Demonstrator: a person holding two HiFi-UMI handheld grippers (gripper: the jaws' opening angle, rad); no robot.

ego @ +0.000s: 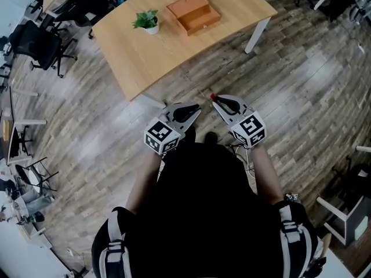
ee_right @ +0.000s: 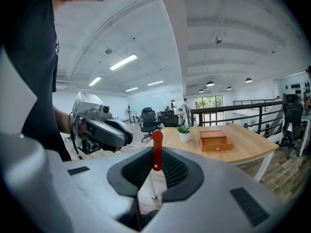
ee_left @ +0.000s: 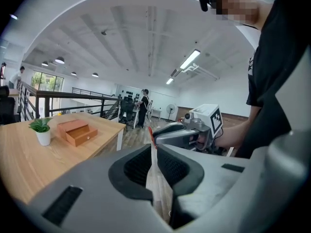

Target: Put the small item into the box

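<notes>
Closest in, the person in a black top holds both tools out in front at waist height, well short of the table. The right gripper has its ribbed black pads pinched on a slim red item, which stands upright between them with its rounded end poking out past the tips. Just beside it, the left gripper has its two jaws brought together with only a thin slit between the pads, through which the floor shows; nothing sits between them. In the head view the two tips point toward each other, near but not touching, each tool with its black-and-white marker cube toward the person. Under them lies the grey-brown wood-plank floor. Farther out stands the light wooden table with white legs, well apart from both tools. On its top sits a small white pot with a green plant, and just beside that the small orange-brown wooden box, whose drawer is pulled out toward the front and shows a small knob in the right gripper view. The red item is thus in the right jaws, away from the box. Beyond the table, black office chairs and a dark metal railing can be made out.
</notes>
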